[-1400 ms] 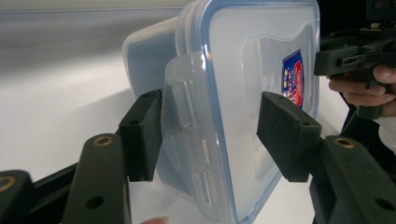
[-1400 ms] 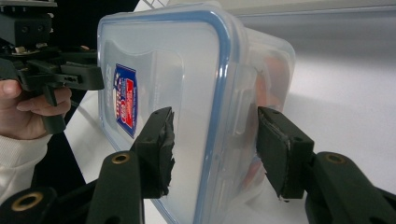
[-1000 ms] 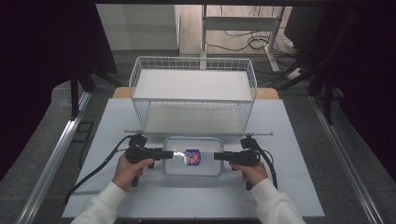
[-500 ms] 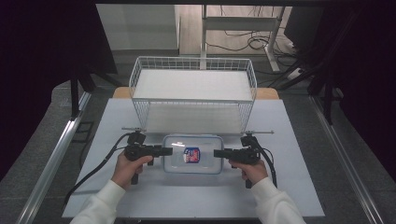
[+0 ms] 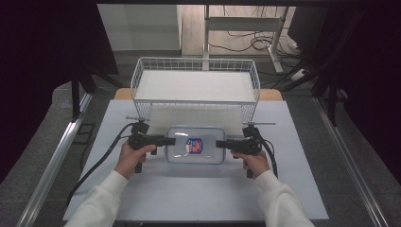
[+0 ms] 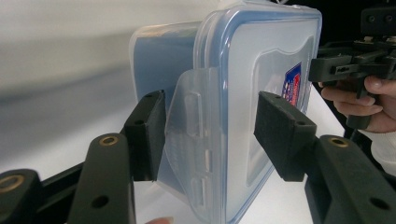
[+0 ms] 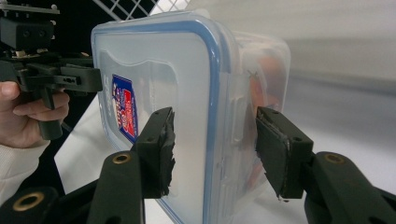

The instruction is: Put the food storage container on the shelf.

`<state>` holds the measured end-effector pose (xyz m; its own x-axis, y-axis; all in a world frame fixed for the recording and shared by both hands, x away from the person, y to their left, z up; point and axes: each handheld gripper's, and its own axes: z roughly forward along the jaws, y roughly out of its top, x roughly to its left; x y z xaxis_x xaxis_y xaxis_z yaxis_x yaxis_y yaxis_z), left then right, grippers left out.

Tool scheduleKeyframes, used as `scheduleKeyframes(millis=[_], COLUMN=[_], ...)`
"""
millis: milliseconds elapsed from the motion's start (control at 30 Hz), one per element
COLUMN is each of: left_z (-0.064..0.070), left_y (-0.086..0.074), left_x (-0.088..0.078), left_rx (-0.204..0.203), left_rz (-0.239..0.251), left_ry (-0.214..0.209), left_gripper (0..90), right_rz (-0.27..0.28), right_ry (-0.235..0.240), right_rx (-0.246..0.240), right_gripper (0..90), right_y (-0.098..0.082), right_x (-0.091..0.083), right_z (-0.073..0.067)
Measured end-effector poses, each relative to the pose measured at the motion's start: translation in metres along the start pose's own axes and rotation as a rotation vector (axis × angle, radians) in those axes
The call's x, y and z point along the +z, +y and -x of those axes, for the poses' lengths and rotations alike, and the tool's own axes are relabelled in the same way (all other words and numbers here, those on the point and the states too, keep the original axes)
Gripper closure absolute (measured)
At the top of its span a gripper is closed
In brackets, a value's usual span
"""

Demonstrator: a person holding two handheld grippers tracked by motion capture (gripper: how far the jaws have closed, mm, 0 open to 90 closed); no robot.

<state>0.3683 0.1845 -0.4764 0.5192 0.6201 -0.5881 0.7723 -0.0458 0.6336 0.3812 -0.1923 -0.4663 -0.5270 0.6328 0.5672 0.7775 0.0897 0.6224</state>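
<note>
Straddling the container's (image 5: 195, 144) ends, both tools gape unclamped; the left tool (image 6: 210, 135) view reveals a side latch (image 6: 189, 140).

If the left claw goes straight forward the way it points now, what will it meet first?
The left claw would meet the clear plastic container first: its open jaws already straddle the side latch flap.

Container (image 5: 195, 144) on table (image 5: 189, 194), near-centre; wire basket (image 5: 196, 85) behind it; left gripper (image 5: 166, 141) at container's left end; right gripper (image 5: 220, 144) at right end.
</note>
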Motion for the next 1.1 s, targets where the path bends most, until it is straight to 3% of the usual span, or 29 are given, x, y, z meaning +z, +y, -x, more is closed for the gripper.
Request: scheduleKeyframes(millis=[333,433,667,800,967,1100], left_z=[-0.016,-0.018,-0.027,-0.030,-0.032,-0.034], left_y=[0.022,0.023,0.024,0.022,0.021,0.021], left_x=[0.014,0.016,0.022,0.027,0.028,0.031], left_rx=[0.032,0.020,0.034,0.007,0.018,-0.022], left_rz=[0.018,0.029,0.027,0.031,0.031,0.054], left_ry=[0.017,0.016,0.027,0.031,0.042,0.035], left_gripper=[43.9,43.9,43.9,43.1,42.4,42.1], right_rz=[0.029,0.031,0.045,0.050,0.065,0.092], right_ry=[-0.003,-0.005,-0.009,-0.019,-0.024,-0.042], right_rx=[0.001,0.005,0.001,0.012,0.029,0.046], right_gripper=[47.8,47.7,47.3,47.1,46.7,44.5], right_y=[0.022,0.026,0.029,0.027,0.027,0.026], right_x=[0.013,0.015,0.024,0.029,0.031,0.035], right_z=[0.018,0.021,0.030,0.033,0.034,0.035])
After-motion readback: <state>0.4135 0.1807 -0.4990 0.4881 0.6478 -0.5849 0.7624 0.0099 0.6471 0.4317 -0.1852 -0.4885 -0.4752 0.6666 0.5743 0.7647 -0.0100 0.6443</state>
